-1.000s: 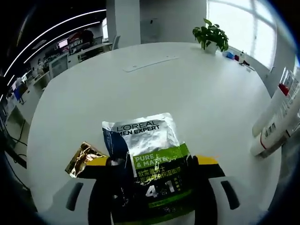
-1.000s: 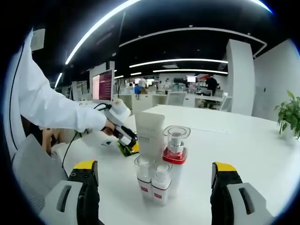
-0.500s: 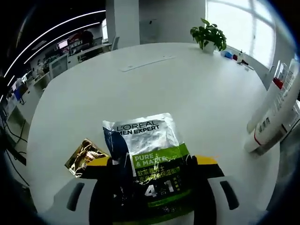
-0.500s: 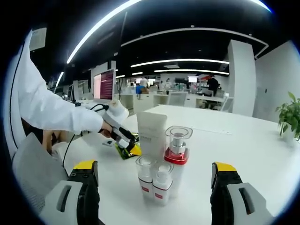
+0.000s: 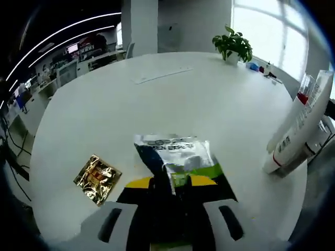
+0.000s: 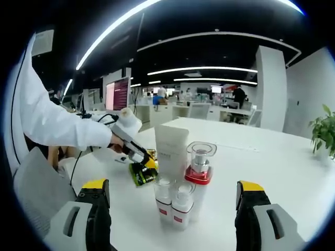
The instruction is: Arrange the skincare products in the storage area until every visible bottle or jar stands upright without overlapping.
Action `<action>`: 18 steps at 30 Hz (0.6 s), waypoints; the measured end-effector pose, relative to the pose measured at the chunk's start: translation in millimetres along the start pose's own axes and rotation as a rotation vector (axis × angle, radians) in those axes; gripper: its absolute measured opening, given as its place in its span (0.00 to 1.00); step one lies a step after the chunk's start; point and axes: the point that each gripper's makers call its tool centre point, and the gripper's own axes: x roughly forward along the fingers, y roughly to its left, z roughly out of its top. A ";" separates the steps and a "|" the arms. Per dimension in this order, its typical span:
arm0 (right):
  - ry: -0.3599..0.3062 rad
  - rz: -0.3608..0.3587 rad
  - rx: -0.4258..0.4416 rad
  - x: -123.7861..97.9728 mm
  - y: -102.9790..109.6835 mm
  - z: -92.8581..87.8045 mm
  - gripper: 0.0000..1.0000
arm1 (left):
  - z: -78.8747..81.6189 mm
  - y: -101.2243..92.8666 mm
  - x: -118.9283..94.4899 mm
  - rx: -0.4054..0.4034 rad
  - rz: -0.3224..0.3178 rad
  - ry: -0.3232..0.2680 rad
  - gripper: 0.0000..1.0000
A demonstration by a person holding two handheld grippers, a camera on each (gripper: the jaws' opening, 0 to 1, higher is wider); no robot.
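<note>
Silver foil catches the light in the left gripper view: a flat silver, dark-blue and green sample sachet (image 5: 175,157) is pinched at its near end between the yellow-tipped jaws of the left gripper (image 5: 171,183), which are closed together on it, the rest of it reaching forward from the tips above the round white table (image 5: 157,99). To the left of the jaws, apart from them, a small crinkled gold foil sachet (image 5: 97,178) lies flat on the table. Far off to the right of the jaws stands a cluster of white skincare bottles (image 5: 298,130), seen tilted by the lens, one with a red band under a clear cap. A potted green plant (image 5: 234,46) sits at the table's far edge.

In the right gripper view, the right gripper (image 6: 172,209) has its yellow-tipped jaws wide apart with nothing between them. Ahead of them and between their lines, the bottles stand upright and close together: a tall white tube (image 6: 170,151), a red-collared bottle with a clear cap (image 6: 198,170), and two small clear-capped bottles (image 6: 174,201) nearest the jaws. Left of the tube, a white-sleeved arm (image 6: 57,123) holds the other gripper, with the green sachet hanging at its tip.
</note>
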 end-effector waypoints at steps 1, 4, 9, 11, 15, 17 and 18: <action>0.000 0.001 -0.001 -0.1 0.5 0.2 0.99 | -2.7 -1.7 -1.8 -0.017 0.000 0.007 0.03; 0.000 -0.003 -0.001 -0.2 -1.0 0.0 0.99 | -1.9 -2.2 -0.8 -0.032 -0.001 -0.006 0.12; -0.005 -0.008 -0.006 -0.5 -2.8 0.3 0.99 | -3.7 -8.3 -1.9 -0.035 -0.019 0.010 0.08; -0.003 -0.005 -0.003 -0.6 -2.0 -0.2 0.99 | -5.1 -9.4 -1.8 -0.017 -0.026 0.015 0.00; -0.001 -0.002 -0.009 -0.4 -1.5 -1.1 0.99 | -6.4 -7.9 -1.5 0.003 -0.022 0.023 0.00; 0.002 -0.001 -0.013 -0.4 -0.8 -1.2 0.99 | -7.4 -7.5 -2.1 0.006 -0.025 0.026 0.00; -0.001 -0.001 -0.017 -0.5 -0.7 -0.6 0.99 | -8.1 -7.2 -2.4 0.011 -0.025 0.027 0.00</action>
